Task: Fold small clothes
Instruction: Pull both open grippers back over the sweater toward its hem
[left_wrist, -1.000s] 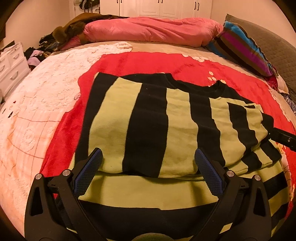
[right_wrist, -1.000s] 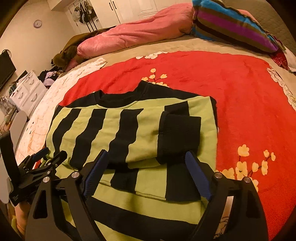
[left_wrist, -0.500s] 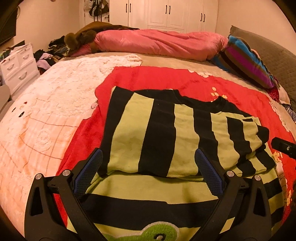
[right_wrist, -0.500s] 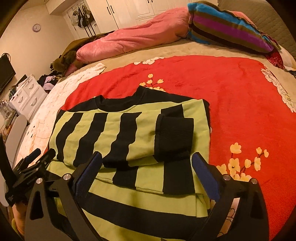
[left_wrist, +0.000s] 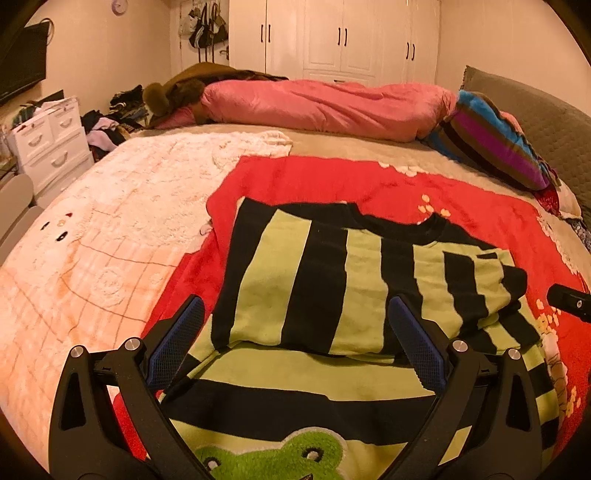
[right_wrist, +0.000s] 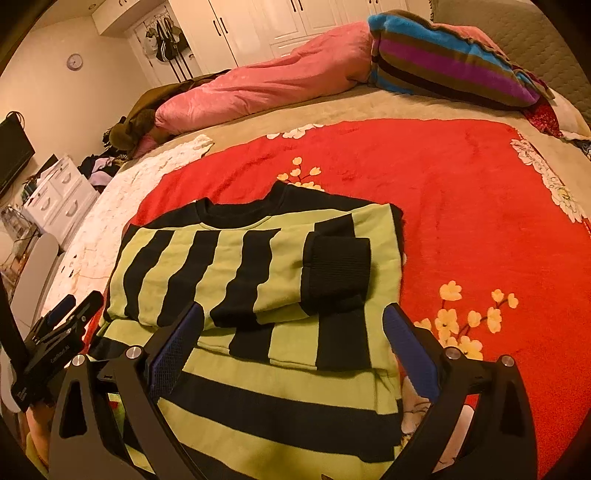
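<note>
A green and black striped sweater (left_wrist: 317, 295) lies on a red blanket (left_wrist: 332, 177) on the bed, sleeves folded across its chest, a green frog patch (left_wrist: 273, 458) at its near hem. It also shows in the right wrist view (right_wrist: 236, 266), where a black cuff (right_wrist: 338, 269) lies on top. My left gripper (left_wrist: 295, 347) is open and empty above the sweater's lower left part. My right gripper (right_wrist: 291, 350) is open and empty above the lower right part. The left gripper also shows in the right wrist view (right_wrist: 55, 332).
A pink duvet (left_wrist: 317, 107) and a striped pillow (left_wrist: 495, 144) lie at the far side of the bed. A white textured blanket (left_wrist: 110, 229) covers the left. White drawers (left_wrist: 48, 140) stand beside the bed on the left.
Both grippers have pulled back and risen from the sweater, so more of its hem and the frog patch show. Both stay open; the sweater has not moved.
</note>
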